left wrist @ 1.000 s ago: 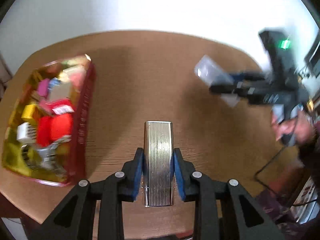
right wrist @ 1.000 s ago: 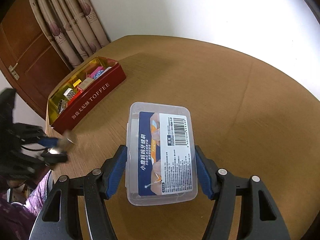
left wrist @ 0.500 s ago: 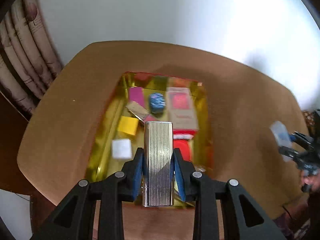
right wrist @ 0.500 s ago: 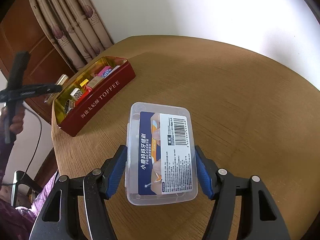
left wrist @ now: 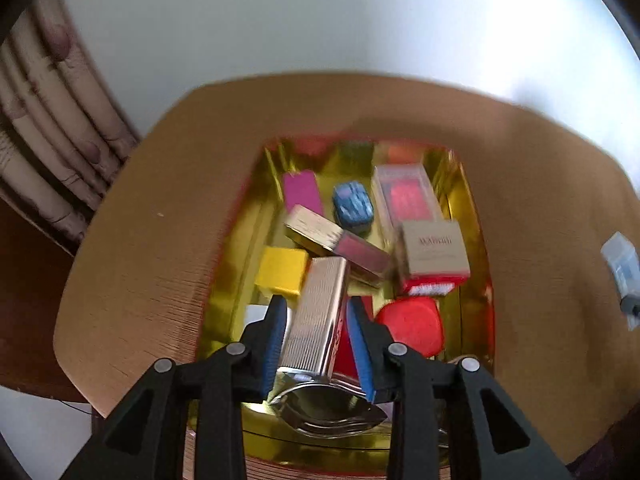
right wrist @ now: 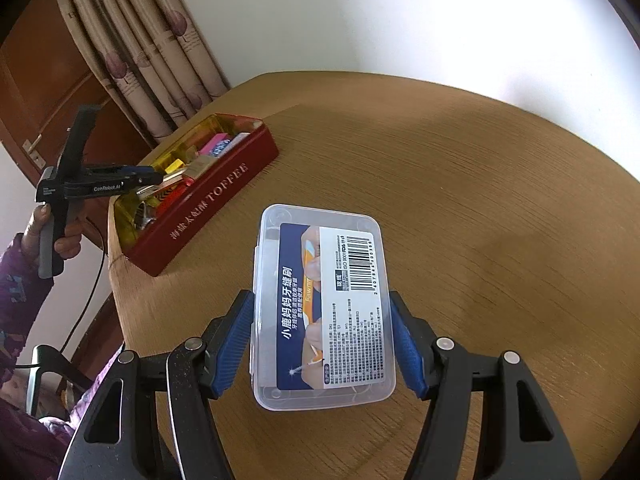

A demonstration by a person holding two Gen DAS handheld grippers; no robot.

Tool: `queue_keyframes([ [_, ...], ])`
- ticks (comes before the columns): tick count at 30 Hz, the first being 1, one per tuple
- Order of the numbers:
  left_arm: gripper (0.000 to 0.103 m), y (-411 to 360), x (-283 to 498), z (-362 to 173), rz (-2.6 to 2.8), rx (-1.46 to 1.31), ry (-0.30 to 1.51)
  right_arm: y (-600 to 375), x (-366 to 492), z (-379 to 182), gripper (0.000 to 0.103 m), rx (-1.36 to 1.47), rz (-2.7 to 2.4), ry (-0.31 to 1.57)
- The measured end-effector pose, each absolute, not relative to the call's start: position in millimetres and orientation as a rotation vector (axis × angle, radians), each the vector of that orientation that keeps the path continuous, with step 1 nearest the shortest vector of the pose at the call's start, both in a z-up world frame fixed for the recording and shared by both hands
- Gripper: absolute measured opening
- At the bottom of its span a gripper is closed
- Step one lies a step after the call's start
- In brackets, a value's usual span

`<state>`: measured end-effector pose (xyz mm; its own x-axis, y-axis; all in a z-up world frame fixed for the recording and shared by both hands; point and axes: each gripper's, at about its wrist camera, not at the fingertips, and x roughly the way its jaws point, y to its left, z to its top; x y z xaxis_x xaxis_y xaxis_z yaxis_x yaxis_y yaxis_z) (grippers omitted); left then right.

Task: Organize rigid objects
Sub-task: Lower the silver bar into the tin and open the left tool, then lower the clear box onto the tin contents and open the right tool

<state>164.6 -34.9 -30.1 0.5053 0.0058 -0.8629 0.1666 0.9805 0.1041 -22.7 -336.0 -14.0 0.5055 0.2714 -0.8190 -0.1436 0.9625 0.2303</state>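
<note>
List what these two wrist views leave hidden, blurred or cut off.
- Left wrist view: the ribbed silver case covers part of the tin floor; whether the left claw grips it cannot be told.
- Left wrist view: motion blur smears the beige box lettering.
- Left wrist view: the clear plastic box is cut off by the right edge.
- Right wrist view: the red wall of the tin hides its lower contents.
- Right wrist view: the right claw flanks the clear plastic box; contact is unclear.

My left claw [left wrist: 318, 340] sits over the gold-lined tin [left wrist: 468, 216] on the tabletop [left wrist: 168, 240], blue pads either side of a ribbed silver case [left wrist: 316, 320], tilted, gaps both sides. In the tin: yellow block [left wrist: 282, 270], pink box [left wrist: 302, 192], blue toy car [left wrist: 354, 206], red lid [left wrist: 412, 326], beige box [left wrist: 434, 248].
</note>
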Motion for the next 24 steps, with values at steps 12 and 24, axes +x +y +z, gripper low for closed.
queue_keyframes([
  [12, 0.074, 1, 61, 16, 0.007, -0.055, 0.810, -255, 45, 39, 0.062, 0.120, 0.418, 0.926],
  [24, 0.074, 18, 41, -7, -0.116, -0.175, 0.752, -140, 172, 10, 0.062, -0.011, 0.482, 1.023],
])
